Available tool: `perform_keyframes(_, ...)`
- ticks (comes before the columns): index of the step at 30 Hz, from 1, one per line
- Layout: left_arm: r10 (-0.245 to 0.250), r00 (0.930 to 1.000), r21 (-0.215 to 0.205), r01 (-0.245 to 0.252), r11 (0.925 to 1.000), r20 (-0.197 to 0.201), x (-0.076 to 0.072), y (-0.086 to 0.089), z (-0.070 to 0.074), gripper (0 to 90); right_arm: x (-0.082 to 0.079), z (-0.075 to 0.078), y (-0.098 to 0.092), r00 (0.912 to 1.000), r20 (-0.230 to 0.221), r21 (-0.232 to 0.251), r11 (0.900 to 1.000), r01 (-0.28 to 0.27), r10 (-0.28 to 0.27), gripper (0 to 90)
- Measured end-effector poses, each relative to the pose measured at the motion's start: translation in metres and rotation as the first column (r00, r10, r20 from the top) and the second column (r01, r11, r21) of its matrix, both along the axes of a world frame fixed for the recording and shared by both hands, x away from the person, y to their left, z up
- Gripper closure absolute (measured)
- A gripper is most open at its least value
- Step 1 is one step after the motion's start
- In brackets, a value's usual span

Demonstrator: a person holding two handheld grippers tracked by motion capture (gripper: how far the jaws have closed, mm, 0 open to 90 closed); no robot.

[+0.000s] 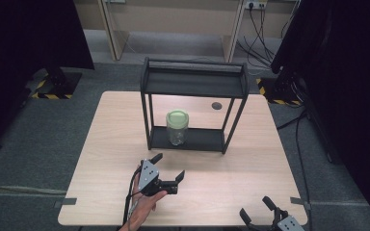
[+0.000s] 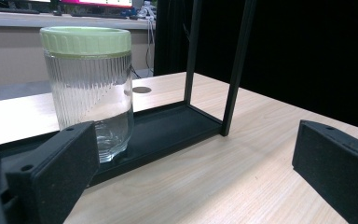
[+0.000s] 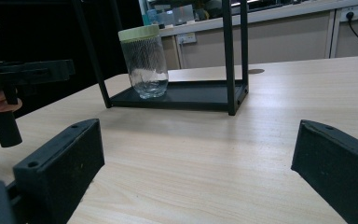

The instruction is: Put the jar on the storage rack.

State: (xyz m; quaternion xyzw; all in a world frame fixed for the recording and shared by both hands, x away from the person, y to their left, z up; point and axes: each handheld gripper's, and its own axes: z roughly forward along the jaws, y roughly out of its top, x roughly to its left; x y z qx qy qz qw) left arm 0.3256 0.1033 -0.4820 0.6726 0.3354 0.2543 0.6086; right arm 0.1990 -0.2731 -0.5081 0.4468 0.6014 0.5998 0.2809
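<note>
Just short of the jar [image 1: 177,127]: left gripper [image 1: 169,167] spread for approach.
Jar stands at the rack's [image 1: 195,79] lower left; right gripper [image 1: 257,208] waits agape at the table's [image 1: 231,178] near right corner.

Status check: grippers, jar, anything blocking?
Left gripper open, empty, short of the rack. Right gripper open, idle at table edge. Jar upright on bottom shelf, lid on. Rack posts flank approach.

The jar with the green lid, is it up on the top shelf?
No, the jar stands on the bottom tray of the black rack, under the top shelf.
</note>
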Motion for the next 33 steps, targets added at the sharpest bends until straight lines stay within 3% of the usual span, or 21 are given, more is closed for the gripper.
perform_keyframes(33, -0.033, 0.9988, -0.022, 0.034, 0.9992, 0.035, -0.027, 0.004, 0.003, 0.1, -0.001, 0.0, 0.001, 1.0, 0.002, -0.003, 1.0, -0.001, 0.001, 2.3)
